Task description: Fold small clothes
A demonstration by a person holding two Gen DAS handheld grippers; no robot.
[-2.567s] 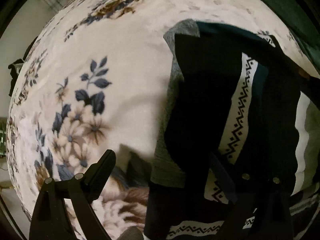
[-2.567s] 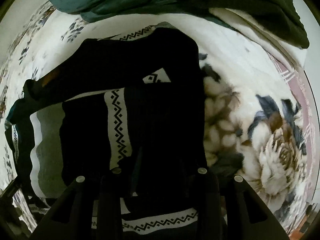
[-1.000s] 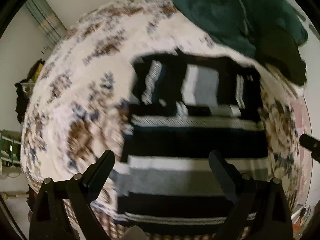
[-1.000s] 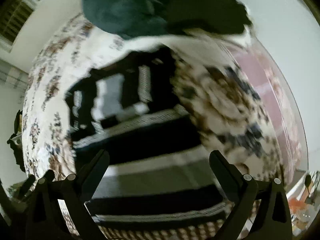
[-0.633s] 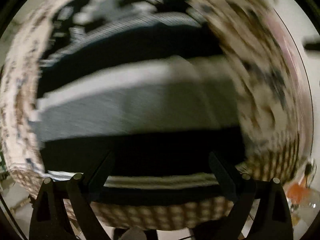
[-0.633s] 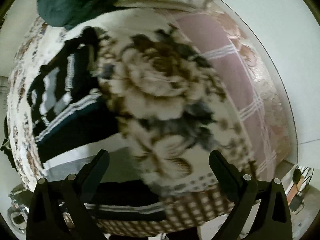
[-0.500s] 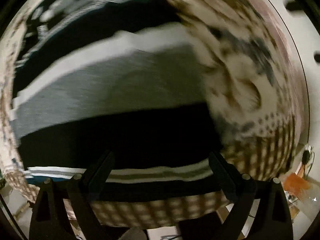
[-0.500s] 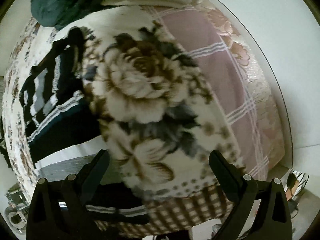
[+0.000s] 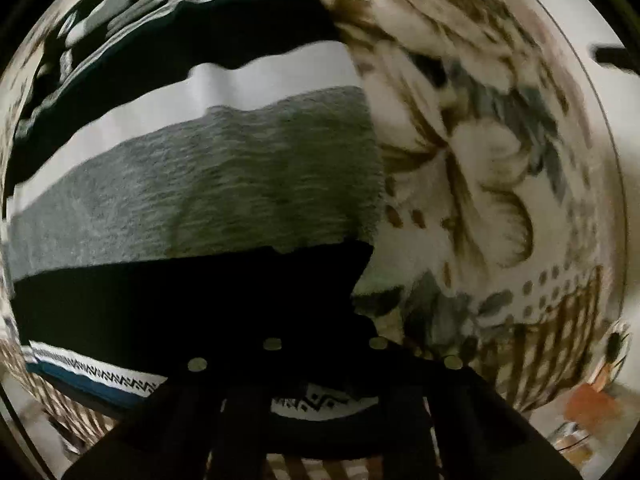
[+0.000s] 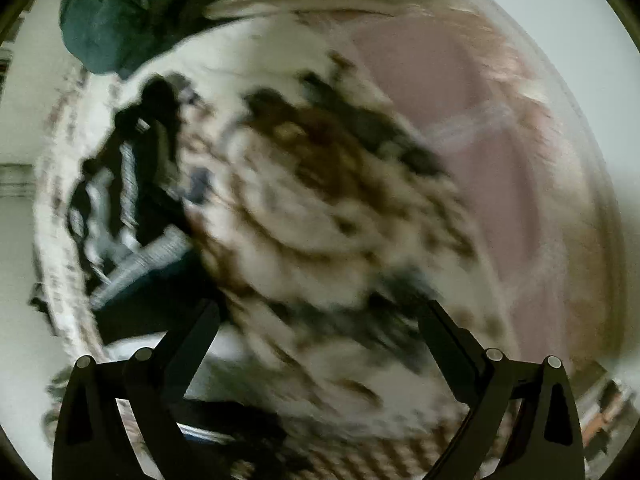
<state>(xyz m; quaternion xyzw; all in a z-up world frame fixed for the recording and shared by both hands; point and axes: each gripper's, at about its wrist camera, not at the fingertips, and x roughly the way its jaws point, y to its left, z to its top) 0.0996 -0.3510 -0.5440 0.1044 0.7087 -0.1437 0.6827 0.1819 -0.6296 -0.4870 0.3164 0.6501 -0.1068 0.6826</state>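
A striped sweater (image 9: 208,184) in black, white and grey lies flat on the floral blanket (image 9: 472,168). My left gripper (image 9: 324,350) is shut on the sweater's black hem near its right bottom corner; a patterned white band (image 9: 320,402) shows between the fingers. In the blurred right wrist view the sweater (image 10: 136,224) lies at the left, and my right gripper (image 10: 320,320) is open and empty over the blanket (image 10: 320,216), to the right of the sweater.
A pile of dark green and black clothes (image 10: 112,16) lies at the far end of the bed. A pink checked sheet (image 10: 480,128) shows at the right by the wall. The bed's near edge (image 9: 540,344) is close below both grippers.
Both grippers came down to the sweater's near hem. The left one has closed on the hem's right corner. The right one has swung right, staying open.
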